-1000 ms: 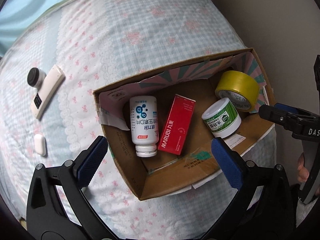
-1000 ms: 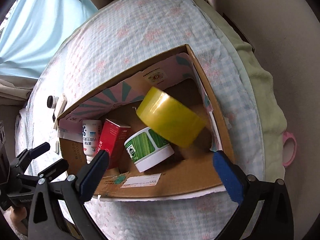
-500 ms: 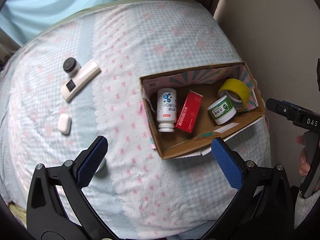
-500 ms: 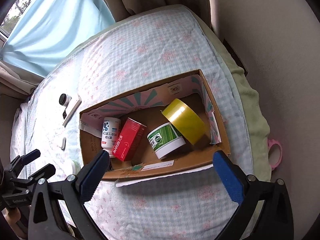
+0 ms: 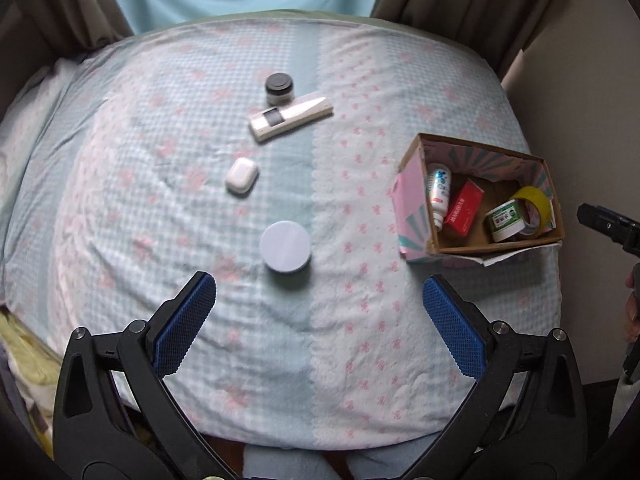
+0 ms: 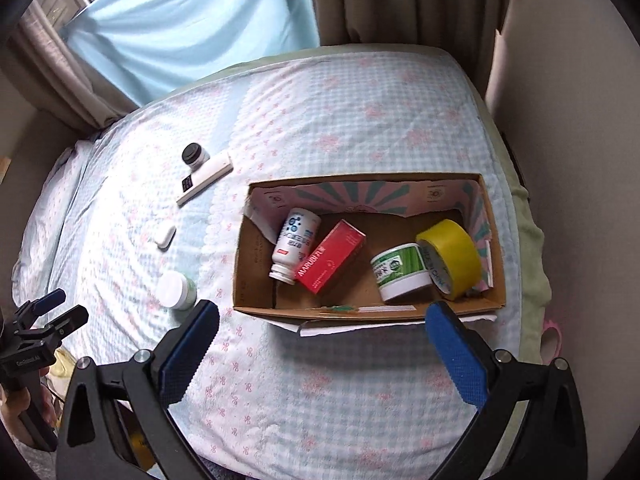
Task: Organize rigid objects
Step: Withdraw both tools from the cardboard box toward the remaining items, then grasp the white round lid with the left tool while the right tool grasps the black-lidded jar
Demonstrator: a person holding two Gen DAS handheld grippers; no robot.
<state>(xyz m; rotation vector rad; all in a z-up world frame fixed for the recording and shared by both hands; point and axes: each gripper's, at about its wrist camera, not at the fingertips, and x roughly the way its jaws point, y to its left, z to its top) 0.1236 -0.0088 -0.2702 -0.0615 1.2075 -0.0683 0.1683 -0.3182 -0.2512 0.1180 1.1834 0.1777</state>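
We see the left claw wide open, holding nothing. The round jar sits just ahead of it, betw. the tips. Looks light, hard, smooth; we'd pinch its sides. Right claw open too, cardboard box just ahead.

The left gripper has glossy black plastic arms with triangular cut-outs and silver screws at the joints; its fingers carry blue pads with a fine dotted texture. The right gripper is built alike; white lettering marks its black body, and bare skin shows at its handle.
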